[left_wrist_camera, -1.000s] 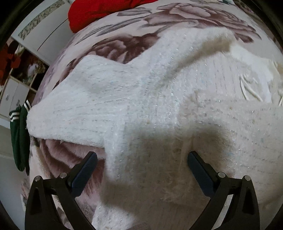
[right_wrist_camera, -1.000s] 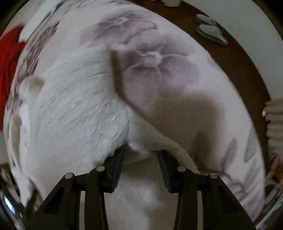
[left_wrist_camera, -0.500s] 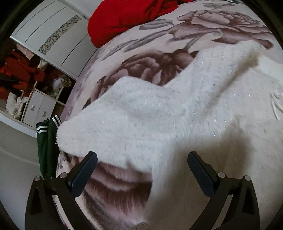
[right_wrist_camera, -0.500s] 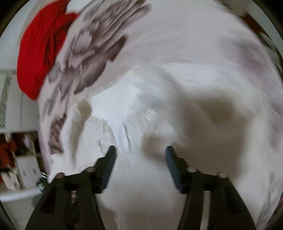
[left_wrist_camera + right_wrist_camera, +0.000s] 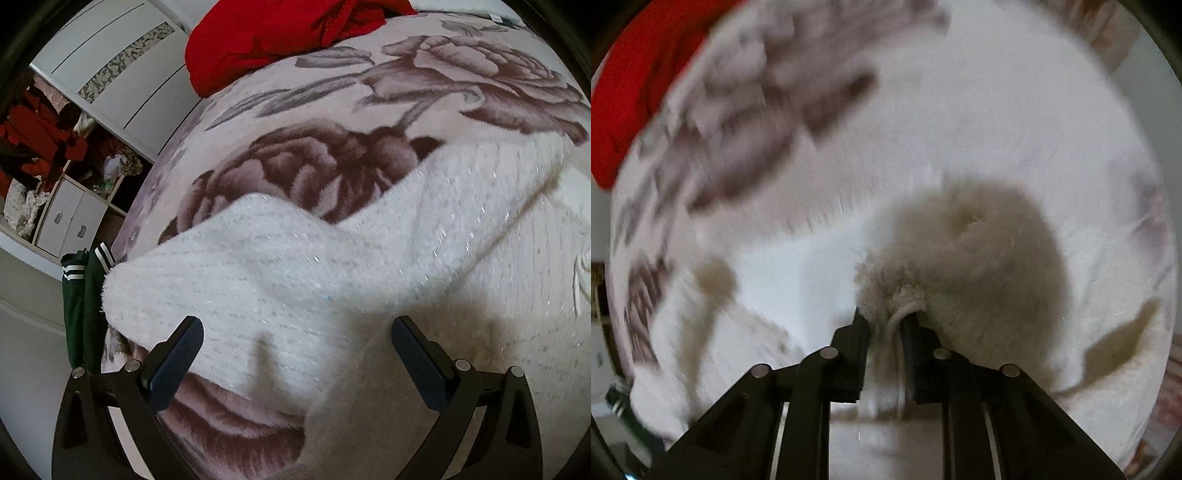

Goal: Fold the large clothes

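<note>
The white fuzzy sweater (image 5: 332, 266) lies spread on the floral-blanketed bed (image 5: 461, 92). The right hand-held gripper (image 5: 884, 325) is closing on a bunched pinch of its knit, while the left hand-held gripper (image 5: 295, 343) hovers wide apart, holding nothing. That shallow pinch could slip from the fluffy pile when lifted, dropping the fold crooked.

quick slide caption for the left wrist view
Open left gripper above a white sweater spread on a floral blanket, red clothing beyond.

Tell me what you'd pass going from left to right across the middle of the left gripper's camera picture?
Wardrobe shelves → green garment → white sweater.
</note>
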A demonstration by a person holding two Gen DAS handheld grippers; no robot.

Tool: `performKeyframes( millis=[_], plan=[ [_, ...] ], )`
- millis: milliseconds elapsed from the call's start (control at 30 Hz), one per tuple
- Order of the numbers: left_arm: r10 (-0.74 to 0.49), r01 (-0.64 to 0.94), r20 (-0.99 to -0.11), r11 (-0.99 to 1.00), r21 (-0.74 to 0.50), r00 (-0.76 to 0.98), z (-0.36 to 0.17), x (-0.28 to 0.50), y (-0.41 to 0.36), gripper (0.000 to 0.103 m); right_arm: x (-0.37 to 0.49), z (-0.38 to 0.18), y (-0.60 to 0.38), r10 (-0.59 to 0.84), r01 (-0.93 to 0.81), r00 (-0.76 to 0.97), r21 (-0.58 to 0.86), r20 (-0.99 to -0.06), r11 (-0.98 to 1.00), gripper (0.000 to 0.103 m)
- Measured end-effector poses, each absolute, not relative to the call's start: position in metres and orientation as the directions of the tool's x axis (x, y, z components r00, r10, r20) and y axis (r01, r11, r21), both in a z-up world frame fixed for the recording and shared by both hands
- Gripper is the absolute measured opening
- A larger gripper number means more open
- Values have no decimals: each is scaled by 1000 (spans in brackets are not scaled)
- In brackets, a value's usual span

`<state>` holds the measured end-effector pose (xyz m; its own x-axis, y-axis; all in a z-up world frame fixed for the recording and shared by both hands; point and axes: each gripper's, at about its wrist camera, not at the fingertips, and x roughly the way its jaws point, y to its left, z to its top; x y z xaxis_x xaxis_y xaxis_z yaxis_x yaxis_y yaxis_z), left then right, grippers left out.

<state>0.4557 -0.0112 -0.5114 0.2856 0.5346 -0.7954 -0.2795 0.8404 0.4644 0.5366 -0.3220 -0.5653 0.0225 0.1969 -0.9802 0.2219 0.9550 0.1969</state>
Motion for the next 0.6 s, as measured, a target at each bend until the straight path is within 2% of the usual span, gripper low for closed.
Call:
performKeyframes(
  millis=[67,167,267,333,400,433,467,500,600],
  plan=[
    [575,-302,-761,814,496,299,-503,456,-7,103,530,-559,-327,232,240,18,230,-972,943,27],
    [667,-342,-674,743,575,316,-495,460,0,103,499,-514,-326,346,166,144,368,-927,915,39],
    [692,-339,-656,721,604,302,-502,468,4,103,493,-515,-305,467,84,103,475,-878,876,40],
    [688,-333,-668,724,604,283,-508,473,7,103,505,-541,-286,454,56,13,454,-891,889,48],
    [687,-331,-669,725,604,283,-508,473,8,103,511,-568,-271,358,26,-51,357,-933,934,48],
    [686,-332,-668,726,602,289,-506,472,9,103,510,-578,-267,349,26,-75,349,-934,937,47],
    [685,-334,-668,727,600,292,-505,472,9,103,518,-580,-263,343,27,-69,342,-937,939,40],
    [683,-334,-667,729,597,297,-503,469,10,103,517,-573,-260,348,21,-39,348,-937,937,21],
    [679,-327,-672,733,596,297,-504,464,11,103,513,-545,-249,270,-81,49,266,-962,961,19]
  ],
)
